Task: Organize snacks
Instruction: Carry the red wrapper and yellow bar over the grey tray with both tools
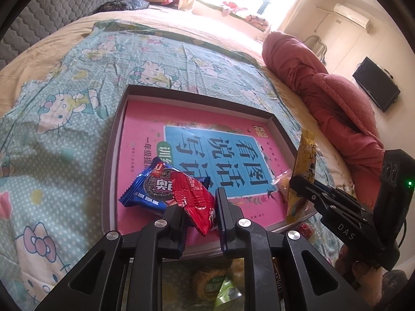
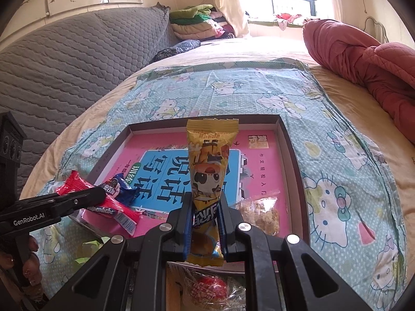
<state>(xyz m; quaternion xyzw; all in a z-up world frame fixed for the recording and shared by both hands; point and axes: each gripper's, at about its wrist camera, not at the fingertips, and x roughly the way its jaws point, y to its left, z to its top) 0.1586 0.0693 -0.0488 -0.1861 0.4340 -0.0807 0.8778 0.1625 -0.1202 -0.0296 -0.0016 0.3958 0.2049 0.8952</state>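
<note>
Left gripper: clamped on the red packet, low over the tray's near edge; light, crinkly, likely slippery.
Right gripper: pinching the yellow packet upright at its lower third; soft, crushable.
Blue cookie packet: lying in the tray.

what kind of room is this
Most likely a bedroom in a home: the snacks and tray sit on a bed with a cartoon-cat sheet, a rolled pink quilt lies beside it, and folded blankets are stacked beyond.
</note>
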